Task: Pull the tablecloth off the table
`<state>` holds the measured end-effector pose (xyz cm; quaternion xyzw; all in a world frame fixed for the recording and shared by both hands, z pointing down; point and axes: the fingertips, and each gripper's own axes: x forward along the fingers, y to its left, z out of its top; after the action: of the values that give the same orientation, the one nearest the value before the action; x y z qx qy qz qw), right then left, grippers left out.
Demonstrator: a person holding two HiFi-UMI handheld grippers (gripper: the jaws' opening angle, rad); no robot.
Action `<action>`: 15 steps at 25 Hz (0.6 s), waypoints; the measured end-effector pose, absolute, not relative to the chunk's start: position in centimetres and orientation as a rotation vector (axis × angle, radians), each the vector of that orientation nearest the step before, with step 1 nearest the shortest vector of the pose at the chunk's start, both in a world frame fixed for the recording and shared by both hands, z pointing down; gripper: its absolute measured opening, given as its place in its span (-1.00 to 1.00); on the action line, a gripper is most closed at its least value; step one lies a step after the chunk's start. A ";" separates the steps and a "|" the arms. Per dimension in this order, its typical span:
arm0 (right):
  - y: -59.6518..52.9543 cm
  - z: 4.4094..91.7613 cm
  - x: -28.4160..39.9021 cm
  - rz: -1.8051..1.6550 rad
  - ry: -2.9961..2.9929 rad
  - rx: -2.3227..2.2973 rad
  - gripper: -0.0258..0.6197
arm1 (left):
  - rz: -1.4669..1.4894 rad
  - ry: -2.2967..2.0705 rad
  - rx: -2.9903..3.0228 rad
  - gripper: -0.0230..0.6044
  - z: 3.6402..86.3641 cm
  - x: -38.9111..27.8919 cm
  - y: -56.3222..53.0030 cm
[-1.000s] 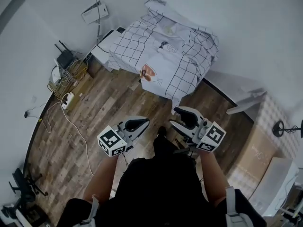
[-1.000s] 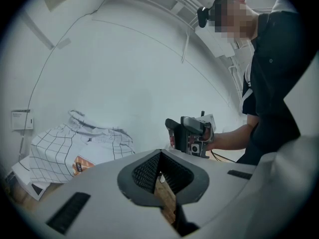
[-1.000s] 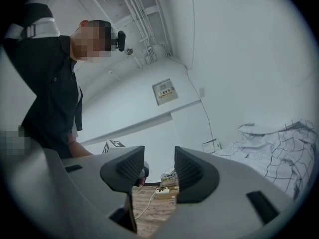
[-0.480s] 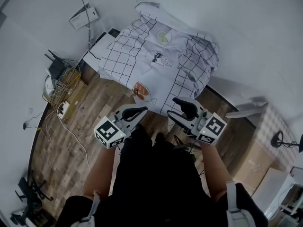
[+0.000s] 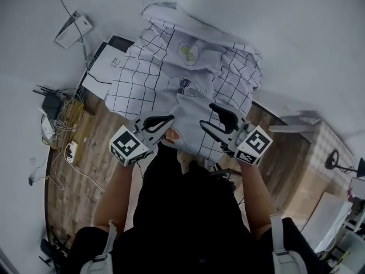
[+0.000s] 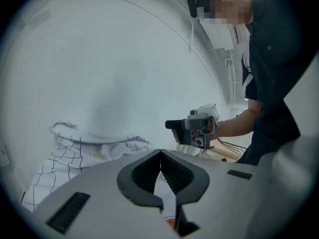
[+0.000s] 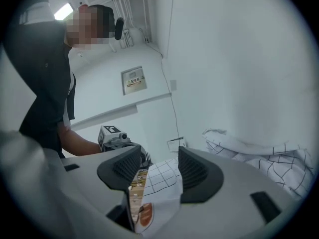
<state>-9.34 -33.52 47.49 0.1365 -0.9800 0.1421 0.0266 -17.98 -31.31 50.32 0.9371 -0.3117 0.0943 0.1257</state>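
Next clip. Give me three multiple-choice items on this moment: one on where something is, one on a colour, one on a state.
1. Where is the cable tangle?
A. on the wooden floor, left of the tablecloth in the head view
B. on top of the tablecloth
C. in a gripper

2. The tablecloth's grid lines are:
A. red
B. black
C. green

3. The left gripper has its jaws:
A. wide apart
B. shut on cloth
C. shut, with nothing between

Answers:
1. A: the cables lie on the boards by the wall.
2. B: the lines are dark on white cloth.
3. C: the left gripper view shows the jaw tips meeting with nothing between them.
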 end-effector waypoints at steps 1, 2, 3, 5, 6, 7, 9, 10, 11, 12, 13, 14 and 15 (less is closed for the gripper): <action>-34.7 47.7 -10.0 0.438 -3.006 0.446 -0.22 | 0.288 -0.881 2.741 -0.89 50.6 -18.6 -32.6; -35.8 48.0 -10.7 0.429 -2.982 0.466 -0.21 | 0.305 -0.857 2.748 -0.89 50.9 -19.1 -33.8; -36.9 48.3 -11.4 0.412 -2.956 0.480 -0.20 | 0.327 -0.834 2.754 -0.89 51.2 -19.7 -35.0; -39.0 49.3 -12.9 0.364 -2.896 0.498 -0.20 | 0.369 -0.789 2.761 -0.89 52.0 -20.8 -37.3; -40.0 49.8 -13.6 0.340 -2.863 0.504 -0.19 | 0.386 -0.766 2.763 -0.88 52.4 -21.4 -38.4; -41.0 50.5 -14.2 0.322 -2.826 0.511 -0.19 | 0.402 -0.744 2.765 -0.87 52.8 -21.8 -39.6; -42.6 52.2 -15.1 0.301 -2.746 0.528 -0.16 | 0.435 -0.698 2.776 -0.80 53.6 -22.6 -41.7; -43.4 53.2 -15.5 0.299 -2.703 0.533 -0.15 | 0.462 -0.675 2.783 -0.74 54.1 -22.9 -42.7; -44.1 54.4 -15.7 0.306 -2.663 0.535 -0.13 | 0.500 -0.649 2.789 -0.67 54.9 -23.2 -43.6; -44.9 55.6 -15.9 0.325 -2.628 0.536 -0.12 | 0.552 -0.619 2.792 -0.62 55.9 -23.5 -44.5; -45.6 56.7 -16.1 0.347 -2.597 0.536 -0.11 | 0.610 -0.585 2.791 -0.56 57.0 -23.7 -45.4; -46.3 57.8 -16.3 0.363 -2.567 0.533 -0.11 | 0.665 -0.548 2.791 -0.49 58.1 -23.8 -46.1; -46.9 58.8 -16.4 0.369 -2.534 0.526 -0.11 | 0.709 -0.512 2.792 -0.46 59.1 -23.8 -46.8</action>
<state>-16.40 -46.89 58.78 0.1943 -0.9358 0.1363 0.2606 -23.76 -46.75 59.06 0.9488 -0.1739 0.2410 0.1075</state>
